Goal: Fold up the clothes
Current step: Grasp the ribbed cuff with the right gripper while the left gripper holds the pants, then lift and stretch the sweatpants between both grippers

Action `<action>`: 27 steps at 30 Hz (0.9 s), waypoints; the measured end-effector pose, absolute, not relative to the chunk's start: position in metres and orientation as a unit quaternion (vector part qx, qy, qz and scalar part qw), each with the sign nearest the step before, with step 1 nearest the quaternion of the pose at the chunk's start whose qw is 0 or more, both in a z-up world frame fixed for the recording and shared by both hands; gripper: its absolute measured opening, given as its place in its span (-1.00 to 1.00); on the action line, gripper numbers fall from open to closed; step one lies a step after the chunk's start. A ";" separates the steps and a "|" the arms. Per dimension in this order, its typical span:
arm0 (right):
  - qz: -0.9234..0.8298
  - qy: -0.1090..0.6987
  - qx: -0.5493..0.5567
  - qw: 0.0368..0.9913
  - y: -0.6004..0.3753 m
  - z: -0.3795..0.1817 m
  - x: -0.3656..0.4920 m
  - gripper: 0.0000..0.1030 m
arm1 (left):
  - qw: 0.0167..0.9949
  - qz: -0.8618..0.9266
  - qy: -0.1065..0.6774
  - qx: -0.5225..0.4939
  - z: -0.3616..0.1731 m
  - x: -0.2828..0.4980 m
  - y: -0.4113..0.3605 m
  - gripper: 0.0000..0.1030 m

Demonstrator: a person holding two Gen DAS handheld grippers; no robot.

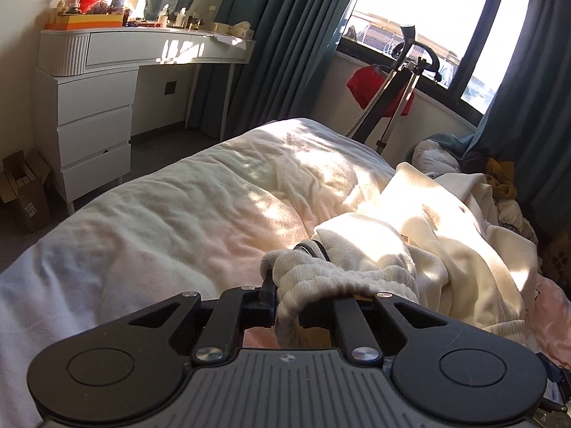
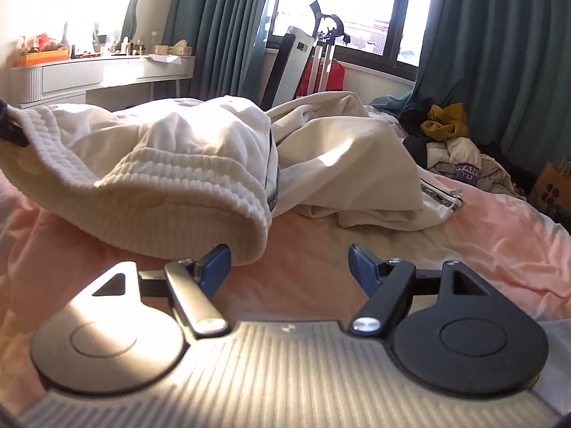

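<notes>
Cream ribbed garment [image 2: 185, 178] crumpled on bed [image 1: 160, 214], nothing folded yet; whole fold left, by my judgement. Left hand-held gripper [image 1: 285, 303] clamped on ribbed hem, lifting it off bed. Right hand-held gripper [image 2: 289, 265] wide open, empty, just beside hanging hem. Right view alone shows clothes pile [image 2: 456, 157] beyond garment; left view alone shows clamp on hem.

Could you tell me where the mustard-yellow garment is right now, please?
The mustard garment tops the clothes pile at the bed's far right, before the teal curtain; the left wrist view also shows it at far right.
</notes>
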State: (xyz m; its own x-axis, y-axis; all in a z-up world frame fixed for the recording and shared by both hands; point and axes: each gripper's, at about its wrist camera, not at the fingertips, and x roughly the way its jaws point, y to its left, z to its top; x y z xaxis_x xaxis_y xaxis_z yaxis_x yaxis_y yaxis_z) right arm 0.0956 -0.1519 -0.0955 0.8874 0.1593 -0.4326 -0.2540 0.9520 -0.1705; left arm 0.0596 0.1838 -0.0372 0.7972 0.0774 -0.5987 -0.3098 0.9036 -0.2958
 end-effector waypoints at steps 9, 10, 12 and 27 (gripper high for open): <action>0.113 0.186 -0.107 0.970 -0.125 -0.102 0.137 0.15 | 0.917 0.111 0.306 -0.229 -0.057 0.090 0.189 -0.74; 0.110 0.180 -0.115 0.971 -0.122 -0.103 0.140 0.05 | 0.917 0.110 0.304 -0.234 -0.059 0.091 0.191 -0.74; 0.100 0.168 -0.130 0.972 -0.116 -0.105 0.145 -0.31 | 0.917 0.107 0.304 -0.236 -0.063 0.092 0.193 -0.74; 0.056 0.098 -0.146 0.983 -0.138 -0.015 0.071 -0.77 | 0.938 0.020 0.329 -0.107 -0.040 0.056 0.145 -0.31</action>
State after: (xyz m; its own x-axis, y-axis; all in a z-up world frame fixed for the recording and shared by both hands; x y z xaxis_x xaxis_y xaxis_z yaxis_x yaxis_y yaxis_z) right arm 0.0709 -0.1377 -0.0149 0.9746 0.0806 -0.2088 -0.1379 0.9511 -0.2764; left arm 0.0560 0.1453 -0.0396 0.7830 -0.0322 -0.6212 -0.1089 0.9761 -0.1880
